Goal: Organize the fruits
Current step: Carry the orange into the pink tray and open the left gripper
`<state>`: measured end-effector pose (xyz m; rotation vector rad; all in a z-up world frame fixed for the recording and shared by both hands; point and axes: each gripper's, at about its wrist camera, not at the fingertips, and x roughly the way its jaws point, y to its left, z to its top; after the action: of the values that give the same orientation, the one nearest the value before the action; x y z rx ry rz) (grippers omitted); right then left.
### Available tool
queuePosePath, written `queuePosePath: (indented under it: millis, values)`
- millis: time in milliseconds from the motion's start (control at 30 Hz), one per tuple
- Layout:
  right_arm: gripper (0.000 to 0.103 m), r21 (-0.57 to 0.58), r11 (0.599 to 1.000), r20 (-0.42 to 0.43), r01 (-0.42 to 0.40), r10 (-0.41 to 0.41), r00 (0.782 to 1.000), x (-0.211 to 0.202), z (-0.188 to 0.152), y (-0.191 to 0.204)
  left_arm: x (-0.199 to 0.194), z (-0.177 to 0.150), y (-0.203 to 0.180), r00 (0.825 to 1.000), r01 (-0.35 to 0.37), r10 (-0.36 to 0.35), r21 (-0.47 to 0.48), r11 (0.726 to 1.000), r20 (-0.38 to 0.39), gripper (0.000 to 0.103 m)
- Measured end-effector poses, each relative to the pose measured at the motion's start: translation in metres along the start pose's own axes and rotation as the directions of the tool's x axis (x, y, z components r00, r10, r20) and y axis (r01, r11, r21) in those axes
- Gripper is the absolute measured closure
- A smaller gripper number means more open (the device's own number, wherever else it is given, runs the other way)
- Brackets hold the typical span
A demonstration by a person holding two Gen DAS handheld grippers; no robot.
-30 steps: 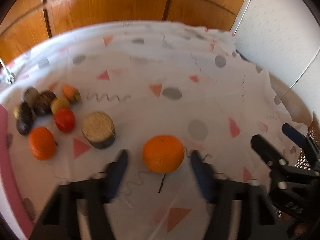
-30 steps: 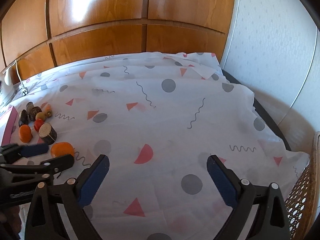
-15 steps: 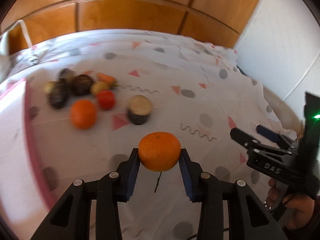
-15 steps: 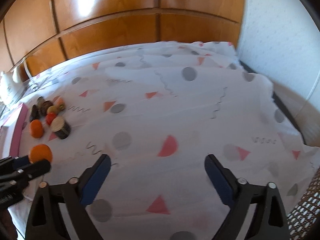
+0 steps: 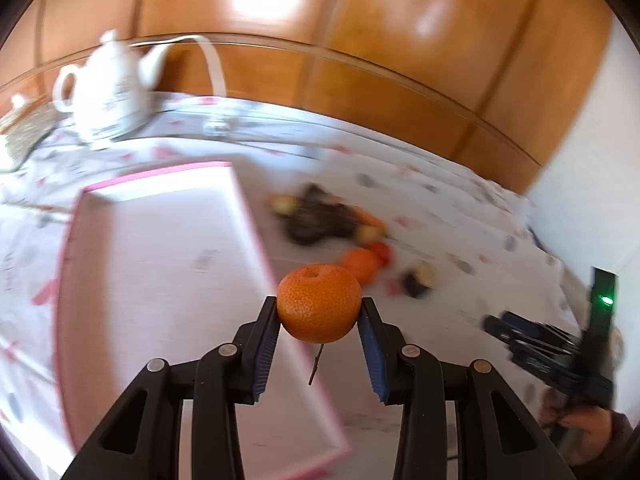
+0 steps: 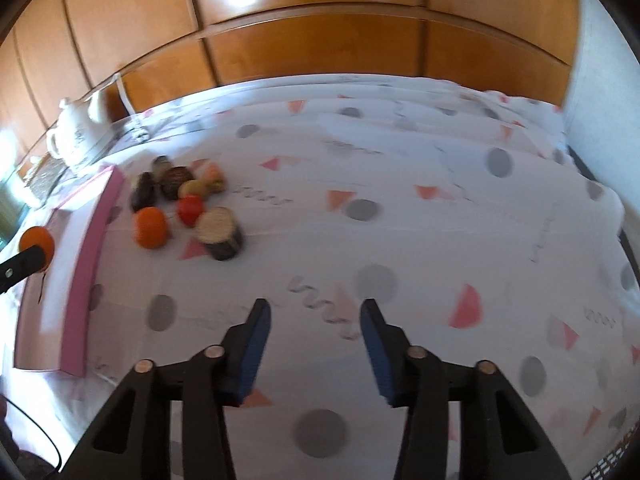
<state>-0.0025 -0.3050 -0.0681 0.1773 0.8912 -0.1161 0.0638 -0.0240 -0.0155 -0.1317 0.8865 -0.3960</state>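
My left gripper is shut on an orange mandarin and holds it in the air over the right rim of a pink-edged white tray. The same mandarin shows at the far left of the right wrist view, above the tray. A pile of fruits lies on the patterned cloth right of the tray: another orange, a red one, a round brown-sided piece and dark ones. My right gripper hangs over bare cloth, its jaws closing with nothing between them.
A white teapot stands behind the tray near the wooden headboard. A white wall borders the cloth on the right. A woven basket edge shows at the lower right. A person's hand holds the right gripper.
The left gripper closed on the mandarin, lifted it and carried it left over the tray's rim. The right gripper's jaws narrowed sharply and it swung left toward the fruit pile.
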Motion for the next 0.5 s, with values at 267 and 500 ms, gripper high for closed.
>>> queuePosePath:
  millis: [267,500]
  values:
    - [0.073,-0.081,0.994,0.006,-0.074,0.074,0.997,0.011,0.036,0.034,0.013,0.018,0.075,0.987,-0.155,0.158,-0.108,0.982,0.019,0.063]
    - [0.073,-0.107,0.987,-0.017,-0.119,0.118,0.993,0.036,0.071,0.056,0.014,0.025,0.116,0.958,-0.279,0.287,-0.184,0.943,0.021,0.054]
